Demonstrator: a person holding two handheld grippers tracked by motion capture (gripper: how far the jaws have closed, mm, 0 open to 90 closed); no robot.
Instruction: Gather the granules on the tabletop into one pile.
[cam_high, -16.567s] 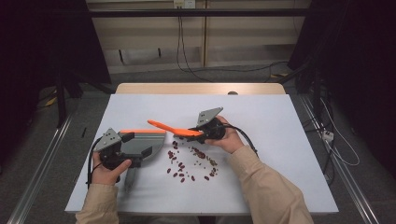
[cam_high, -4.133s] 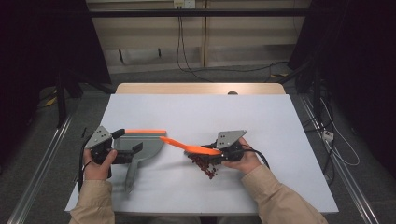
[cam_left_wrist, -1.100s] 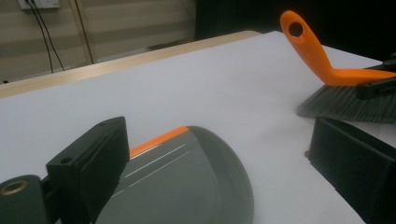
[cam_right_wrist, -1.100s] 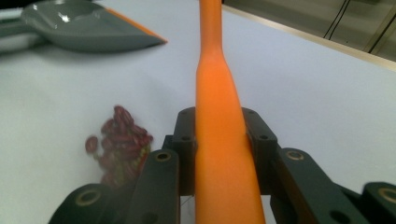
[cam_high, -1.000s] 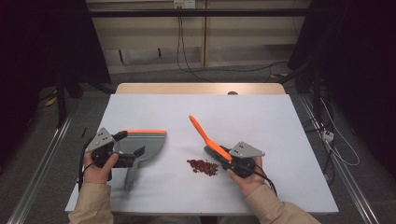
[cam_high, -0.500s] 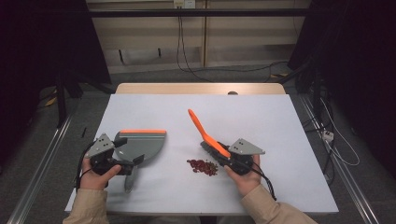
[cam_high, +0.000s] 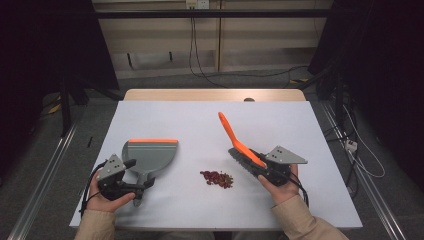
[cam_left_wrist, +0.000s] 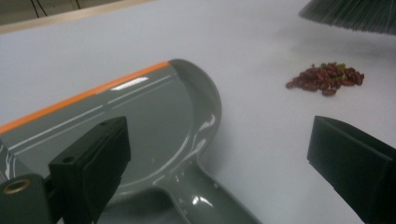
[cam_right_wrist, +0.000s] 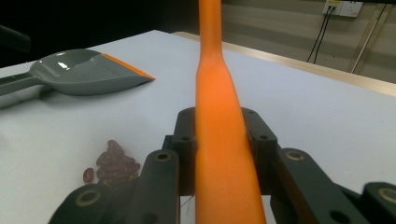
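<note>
A small heap of red beans (cam_high: 217, 178) lies on a white table (cam_high: 200, 120), between a dustpan and a hand brush.

The grey dustpan (cam_high: 149, 156), orange strip along its far lip, lies flat to the left of the beans, well apart from them. The left gripper (cam_high: 134, 186) sits over the dustpan's handle with its jaws spread wide; they seem not to touch it, though the handle is partly hidden. The right gripper (cam_high: 255, 167) has its jaws clamped on the orange-handled brush (cam_high: 239, 145), whose bristles hang just right of the beans.
</note>
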